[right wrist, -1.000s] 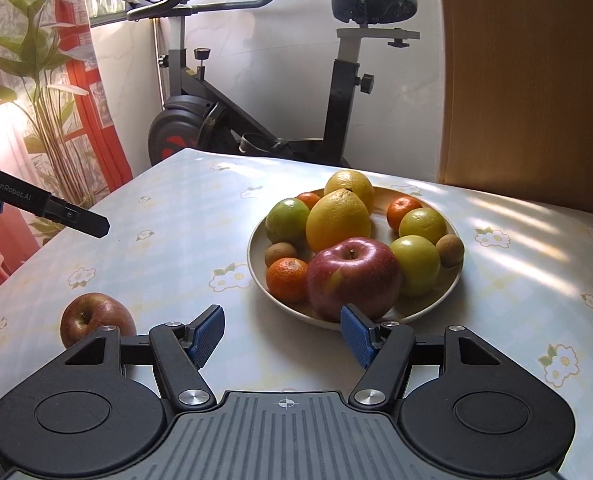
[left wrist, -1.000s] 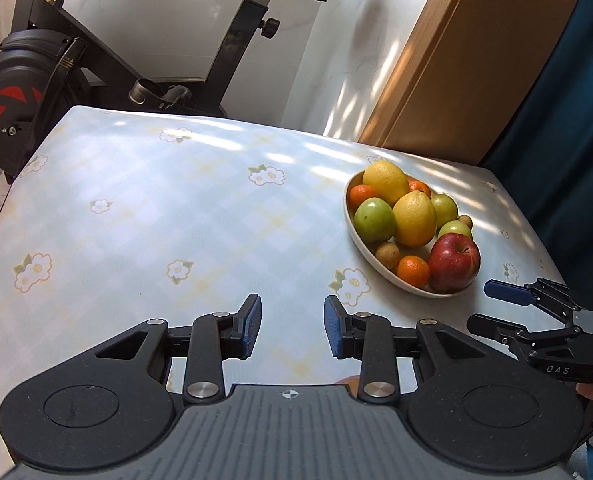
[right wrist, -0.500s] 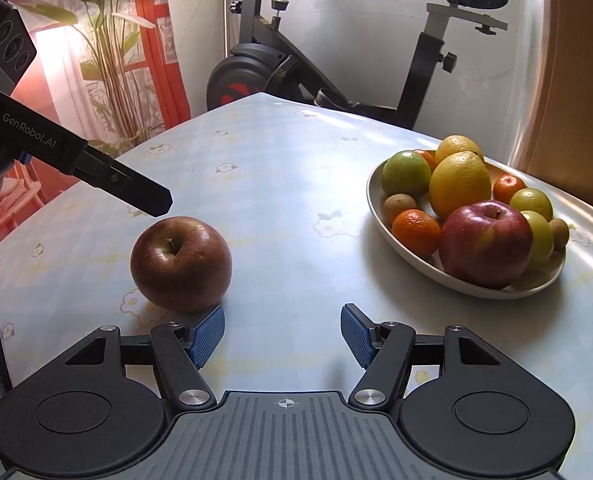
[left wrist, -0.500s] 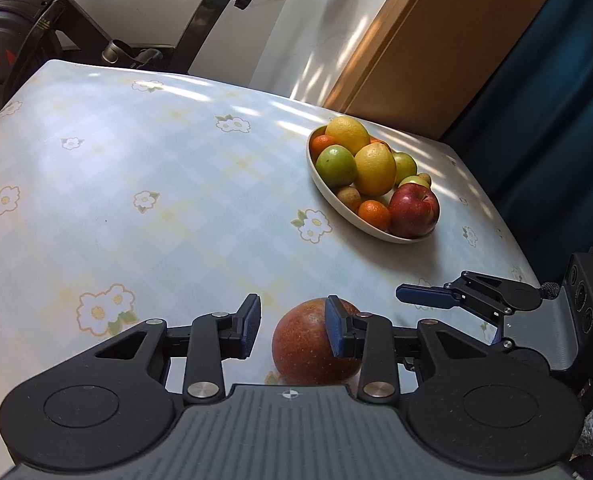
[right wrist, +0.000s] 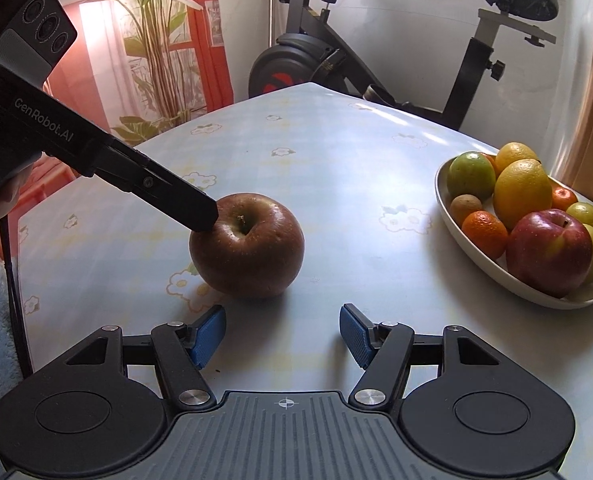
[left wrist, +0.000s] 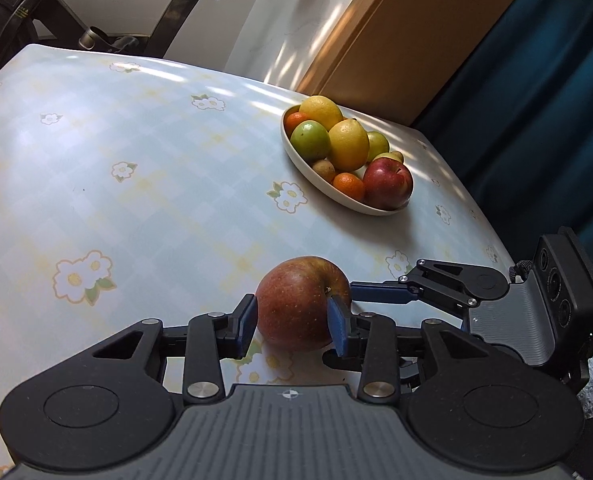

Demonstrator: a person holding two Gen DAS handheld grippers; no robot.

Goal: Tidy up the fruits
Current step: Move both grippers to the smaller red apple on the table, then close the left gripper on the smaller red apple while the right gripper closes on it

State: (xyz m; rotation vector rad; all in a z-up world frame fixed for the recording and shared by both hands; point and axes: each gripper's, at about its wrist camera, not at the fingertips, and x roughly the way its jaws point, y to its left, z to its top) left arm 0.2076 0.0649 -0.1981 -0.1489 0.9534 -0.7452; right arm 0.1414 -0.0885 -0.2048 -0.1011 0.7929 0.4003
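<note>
A dull red-brown apple [left wrist: 302, 304] sits on the table near its front edge; it also shows in the right wrist view [right wrist: 248, 246]. My left gripper [left wrist: 292, 326] has its blue pads on either side of the apple, touching it or nearly so. My right gripper [right wrist: 282, 334] is open and empty just in front of the apple, and its fingers [left wrist: 380, 293] reach in beside it in the left wrist view. A cream oval bowl [left wrist: 312, 178] holds lemons, a green apple, mandarins, kiwis and a bright red apple [left wrist: 387, 184]; the bowl also shows in the right wrist view [right wrist: 496, 274].
The table carries a pale checked cloth with flowers [left wrist: 116, 168]. An exercise bike [right wrist: 336, 64] stands behind the far edge. A wooden panel [left wrist: 396, 32] and dark blue curtain [left wrist: 536, 100] lie to the right. A plant and red curtain [right wrist: 164, 40] stand to the left.
My left gripper moved forward around the apple and its pads now sit at the apple's sides. My right gripper swung left towards the apple, and the bowl slid to the right of its view.
</note>
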